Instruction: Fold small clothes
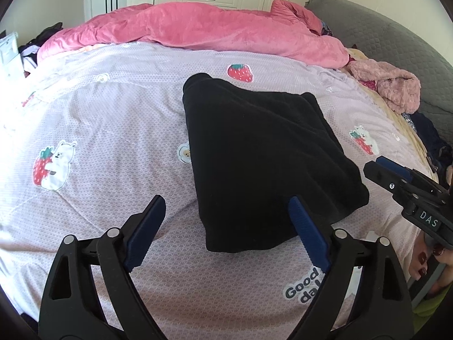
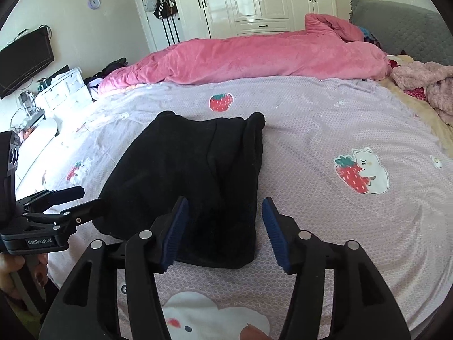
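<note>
In the left wrist view, the lilac bedsheet (image 1: 113, 119) carries a strawberry-and-bear print at far left, and near the lower edge the printed words "Good" and "da…", the rest hidden behind the gripper finger. The left gripper (image 1: 226, 226) hangs over the sheet with its jaws spread wide, gripping nothing. The folded black garment (image 1: 263, 164) lies flat on the bed, its near edge between and just beyond the blue pads. At right the right gripper (image 1: 379, 167) enters from the side; a label on its body reads "DAS". Below it, fingers with dark red nail polish show.

The right wrist view shows what the other does not: a wall-mounted television (image 2: 25, 59) at left, a round wall clock (image 2: 94, 2), bags on door hooks, and the left gripper (image 2: 85, 198) whose body reads "GenRobot.AI". Here the black garment (image 2: 192, 175) lies just ahead of the right gripper (image 2: 225, 232), jaws wide apart and empty. A pink duvet (image 2: 254, 59) is bunched along the far side of the bed, before white wardrobes (image 2: 260, 0).
</note>
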Action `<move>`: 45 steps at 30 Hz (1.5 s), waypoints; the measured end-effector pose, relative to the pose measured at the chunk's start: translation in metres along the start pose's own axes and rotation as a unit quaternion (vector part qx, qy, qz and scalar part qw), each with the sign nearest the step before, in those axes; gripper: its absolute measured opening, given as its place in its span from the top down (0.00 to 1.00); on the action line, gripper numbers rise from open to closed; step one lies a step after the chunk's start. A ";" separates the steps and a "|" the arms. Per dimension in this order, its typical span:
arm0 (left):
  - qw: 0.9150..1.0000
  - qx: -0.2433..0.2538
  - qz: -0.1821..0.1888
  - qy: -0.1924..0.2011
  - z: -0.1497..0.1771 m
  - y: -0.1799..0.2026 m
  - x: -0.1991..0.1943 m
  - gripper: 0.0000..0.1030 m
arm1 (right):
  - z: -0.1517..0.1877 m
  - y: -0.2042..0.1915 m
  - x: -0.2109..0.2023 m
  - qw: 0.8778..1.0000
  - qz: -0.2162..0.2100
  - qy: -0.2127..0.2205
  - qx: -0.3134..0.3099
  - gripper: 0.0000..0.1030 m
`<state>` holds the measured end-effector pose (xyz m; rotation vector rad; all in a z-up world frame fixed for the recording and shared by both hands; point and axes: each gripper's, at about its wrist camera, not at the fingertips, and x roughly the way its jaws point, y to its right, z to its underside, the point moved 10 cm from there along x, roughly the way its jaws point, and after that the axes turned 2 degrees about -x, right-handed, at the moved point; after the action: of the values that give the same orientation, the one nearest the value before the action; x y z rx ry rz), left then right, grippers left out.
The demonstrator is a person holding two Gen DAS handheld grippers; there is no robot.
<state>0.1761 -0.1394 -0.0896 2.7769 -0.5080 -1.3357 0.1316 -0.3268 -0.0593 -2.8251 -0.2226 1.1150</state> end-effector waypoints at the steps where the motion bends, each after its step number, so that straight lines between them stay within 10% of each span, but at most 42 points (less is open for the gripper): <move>1: 1.000 0.001 -0.001 0.002 -0.001 0.000 -0.002 0.19 | -0.001 0.001 0.000 1.000 0.002 0.000 0.000 0.45; 12: 1.000 -0.012 -0.015 0.013 -0.007 -0.007 -0.018 0.09 | -0.010 -0.003 -0.018 1.000 0.008 0.025 -0.004 0.09; 28: 0.995 -0.013 -0.049 0.086 -0.005 -0.019 -0.075 0.09 | -0.024 -0.013 -0.081 0.991 0.039 0.125 -0.018 0.04; 45: 0.995 0.000 -0.039 0.097 0.037 -0.013 -0.101 0.09 | 0.041 -0.031 -0.084 0.996 0.042 0.082 -0.016 0.04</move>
<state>0.0932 -0.0925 -0.0389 2.9120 -0.3942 -1.0615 0.0395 -0.3094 -0.0284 -2.9597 -0.1115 0.8956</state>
